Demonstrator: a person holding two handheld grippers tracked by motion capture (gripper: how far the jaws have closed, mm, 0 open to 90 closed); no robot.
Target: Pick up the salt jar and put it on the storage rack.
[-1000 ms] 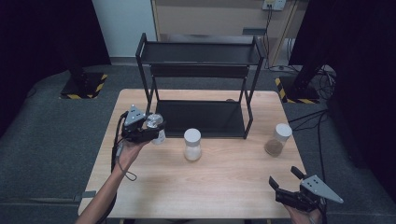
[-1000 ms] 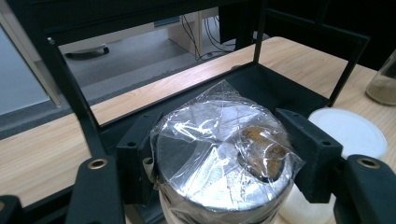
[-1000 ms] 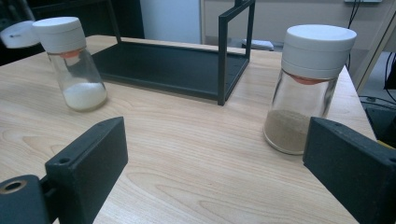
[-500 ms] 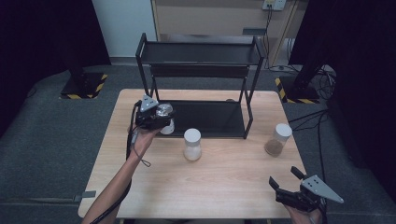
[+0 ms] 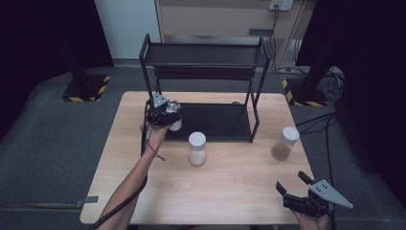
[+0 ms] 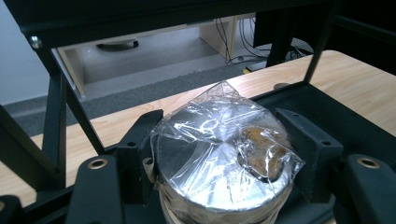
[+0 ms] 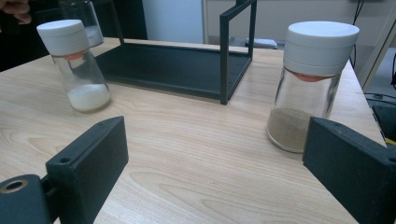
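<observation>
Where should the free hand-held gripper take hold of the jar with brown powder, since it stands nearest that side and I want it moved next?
Grip the jar of brown powder on its clear glass body, just under the white lid. Come in level from the near table edge, where the right hand-held gripper waits with jaws open. The jar stands upright, round and apart from the rack, so both sides look free.
</observation>
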